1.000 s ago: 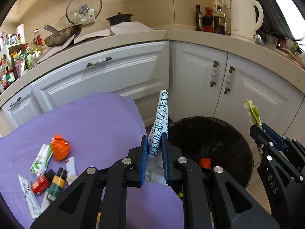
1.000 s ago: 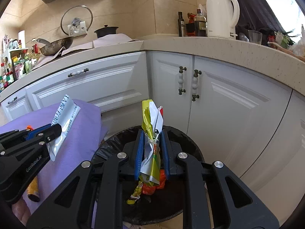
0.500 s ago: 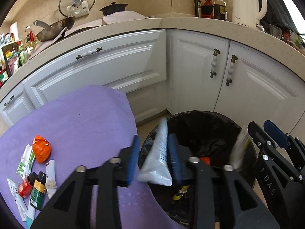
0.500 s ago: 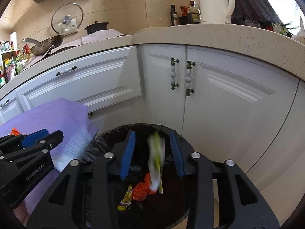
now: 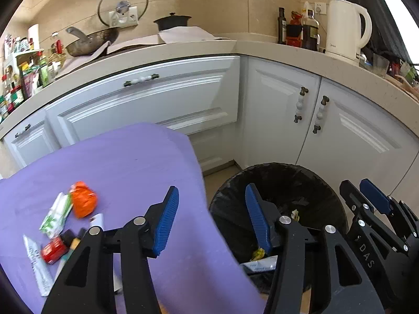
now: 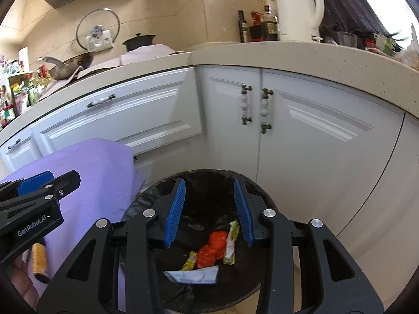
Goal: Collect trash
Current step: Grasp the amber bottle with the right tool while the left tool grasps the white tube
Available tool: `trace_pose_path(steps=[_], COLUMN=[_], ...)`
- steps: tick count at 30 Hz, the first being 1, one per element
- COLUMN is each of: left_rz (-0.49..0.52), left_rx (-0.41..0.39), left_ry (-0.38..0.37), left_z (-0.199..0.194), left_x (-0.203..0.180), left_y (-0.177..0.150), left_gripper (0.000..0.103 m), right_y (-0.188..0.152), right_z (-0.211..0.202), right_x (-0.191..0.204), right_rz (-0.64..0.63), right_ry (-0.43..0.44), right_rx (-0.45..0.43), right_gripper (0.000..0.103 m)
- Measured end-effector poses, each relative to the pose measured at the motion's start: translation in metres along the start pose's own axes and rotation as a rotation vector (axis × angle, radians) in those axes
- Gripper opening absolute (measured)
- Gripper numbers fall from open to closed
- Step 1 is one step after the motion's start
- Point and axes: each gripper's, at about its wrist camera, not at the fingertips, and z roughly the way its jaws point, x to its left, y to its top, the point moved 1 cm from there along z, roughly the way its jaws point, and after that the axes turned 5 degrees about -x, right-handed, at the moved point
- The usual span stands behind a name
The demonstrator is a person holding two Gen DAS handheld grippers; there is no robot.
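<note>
A white kettle (image 5: pixel 348 30) and wok (image 5: pixel 89 43) sit on the countertop (image 5: pixel 183 49).

Both releases done. Left gripper (image 5: pixel 212 219), clamped a second ago on the white flat packet with blue print (image 6: pixel 192 274), now has its jaws spread wide and empty; that packet lies at the bottom of the round black-lined trash bin (image 6: pixel 162 185). Right gripper (image 6: pixel 209 209) likewise went from pinched to wide apart; its yellow-green and white wrapper (image 6: pixel 231 243) dropped in beside the orange crumpled wrappers (image 6: pixel 212 248).
</note>
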Motion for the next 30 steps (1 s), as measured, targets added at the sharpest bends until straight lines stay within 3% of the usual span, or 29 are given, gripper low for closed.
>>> trace_pose_path(steps=[17,30], left_rz=[-0.057,-0.137], left_rx=[-0.002,0.076], left_ry=[0.107,0.238], left_z=[-0.066,-0.088], left_x=[0.090,0.174], left_y=[-0.032,-0.078], left_gripper=[0.059,0.059], right_y=[-0.021,-0.041], right_z=[-0.050,-0.059], right_x=[0.087,0.153], right_rz=[-0.067,-0.170], right_ry=[0.158,0.252], right_rx=[0.053,0.140], right_gripper=[0.038,0.038])
